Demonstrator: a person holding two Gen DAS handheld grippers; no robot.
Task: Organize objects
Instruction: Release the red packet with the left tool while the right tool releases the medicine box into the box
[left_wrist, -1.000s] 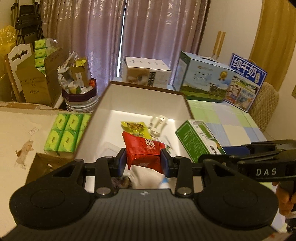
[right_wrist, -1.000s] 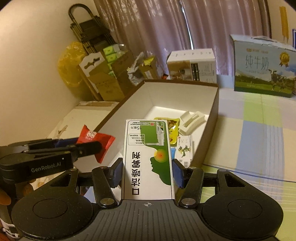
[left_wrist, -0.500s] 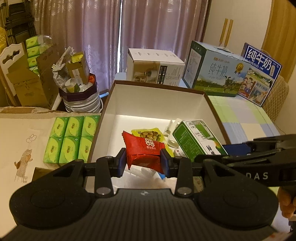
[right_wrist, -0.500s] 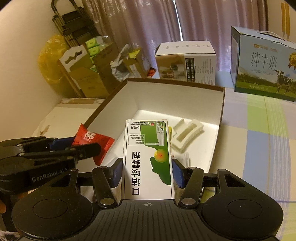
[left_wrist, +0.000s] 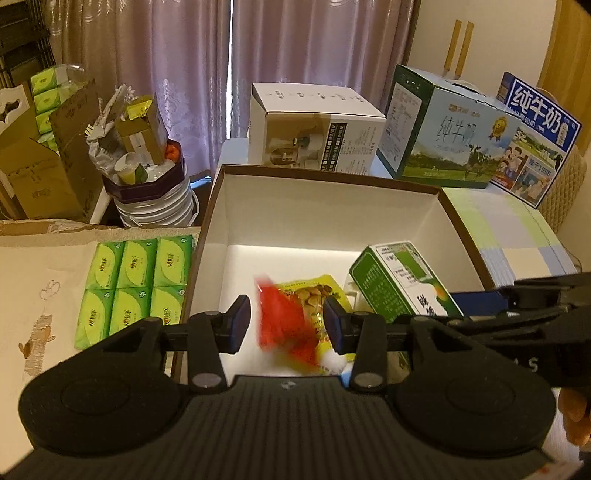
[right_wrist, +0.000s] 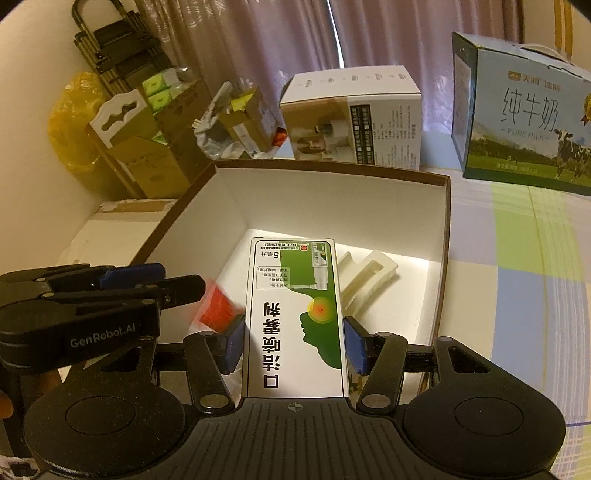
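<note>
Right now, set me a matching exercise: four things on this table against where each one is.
Things:
1. red packet
2. green-and-white box
3. white tray
4. green tissue packs

Places:
A. lying on the floor of the big box
B. on the cloth, outside the big box
C. clamped in the right gripper
D. blurred, in front of the yellow packet

Pairs: 1-D, 2-C, 3-A, 4-B
</note>
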